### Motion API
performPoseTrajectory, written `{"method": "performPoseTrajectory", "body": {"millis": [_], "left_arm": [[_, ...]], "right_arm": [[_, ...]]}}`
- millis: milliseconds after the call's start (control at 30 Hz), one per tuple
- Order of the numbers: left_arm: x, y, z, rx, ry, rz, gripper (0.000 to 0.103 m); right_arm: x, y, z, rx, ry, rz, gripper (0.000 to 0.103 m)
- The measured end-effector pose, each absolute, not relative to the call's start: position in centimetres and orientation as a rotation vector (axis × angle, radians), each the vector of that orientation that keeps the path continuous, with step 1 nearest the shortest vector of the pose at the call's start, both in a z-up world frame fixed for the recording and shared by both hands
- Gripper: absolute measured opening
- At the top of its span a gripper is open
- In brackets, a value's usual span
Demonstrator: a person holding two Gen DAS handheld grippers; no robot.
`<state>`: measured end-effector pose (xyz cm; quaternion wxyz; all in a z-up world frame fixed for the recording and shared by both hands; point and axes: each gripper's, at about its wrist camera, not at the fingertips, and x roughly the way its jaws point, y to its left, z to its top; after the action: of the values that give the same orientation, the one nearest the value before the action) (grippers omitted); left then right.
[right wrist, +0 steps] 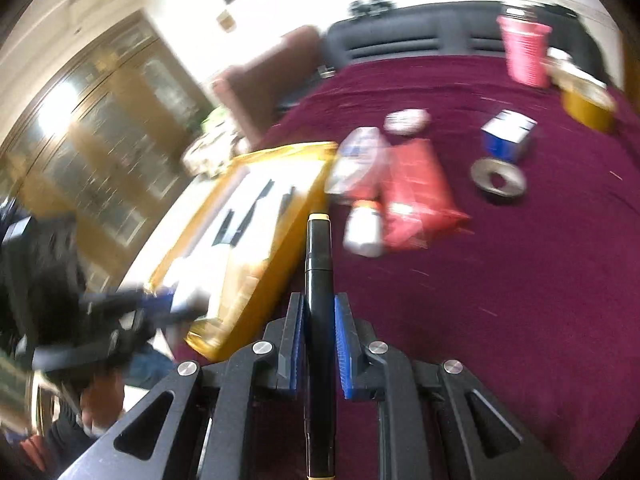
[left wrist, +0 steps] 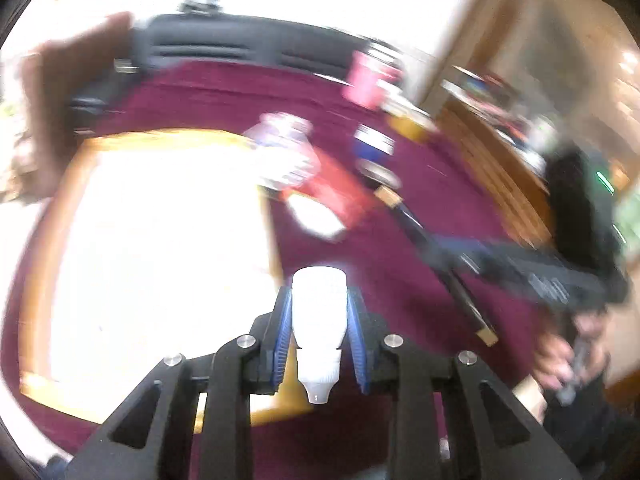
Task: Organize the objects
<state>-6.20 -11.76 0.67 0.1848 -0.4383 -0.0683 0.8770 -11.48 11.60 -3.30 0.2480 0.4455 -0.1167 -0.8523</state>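
Note:
My left gripper (left wrist: 319, 292) is shut on a small white bottle (left wrist: 319, 312), cap toward the camera, held above the edge of a yellow-rimmed tray (left wrist: 272, 216). My right gripper (right wrist: 319, 300) is shut on a black marker (right wrist: 319, 264) with a tan end, held just right of the same tray (right wrist: 296, 216). The right gripper and marker also show in the left wrist view (left wrist: 440, 256). The left gripper shows blurred at the left of the right wrist view (right wrist: 132, 308). Both views are motion-blurred.
On the maroon cloth (right wrist: 500, 280) lie a red pouch (right wrist: 416, 192), a white bottle (right wrist: 362, 228), a clear bag (right wrist: 356, 160), a blue-white box (right wrist: 506, 134), a tape roll (right wrist: 498, 178), a pink cup (right wrist: 524, 52) and a yellow tin (right wrist: 588, 104). A wooden cabinet (right wrist: 100, 140) stands left.

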Motion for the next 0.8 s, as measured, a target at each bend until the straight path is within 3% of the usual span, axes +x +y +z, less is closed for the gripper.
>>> {"method": "performPoseTrajectory", "body": {"millis": [333,600,667,700,733,800], "left_arm": [[-16.0,-23.0,-1.9,-1.395,-0.313,2.73,0.025],[-17.5,-23.4,-3.3,-1.403,-0.185,2.792,0.026],[-17.7,-23.3,-3.6,-1.388,-0.187,2.785,0.039],[-17.6,-23.5,-3.6,-1.389,-0.18,2.801,0.061],[-17.5,-23.6,-3.6,-1.376,-0.181,2.833,0.078],[-17.1,-23.8,-3.1,-1.343,-0.184,2.863,0.08]], "right_arm": [[-20.4,-1.4,-6.2,1.298,-0.202,-2.246,0.016],[-24.3,-4.7,-9.7,1.404,-0.17,-2.254,0.017],[-24.5,-4.7,-9.9,1.398,-0.187,-2.261,0.017],[-24.6,-4.7,-9.8,1.391,-0.191,-2.262,0.02],[-24.6,-4.7,-9.8,1.391,-0.182,-2.262,0.025],[-24.6,-4.5,-9.4,1.376,-0.195,-2.264,0.067]]}}
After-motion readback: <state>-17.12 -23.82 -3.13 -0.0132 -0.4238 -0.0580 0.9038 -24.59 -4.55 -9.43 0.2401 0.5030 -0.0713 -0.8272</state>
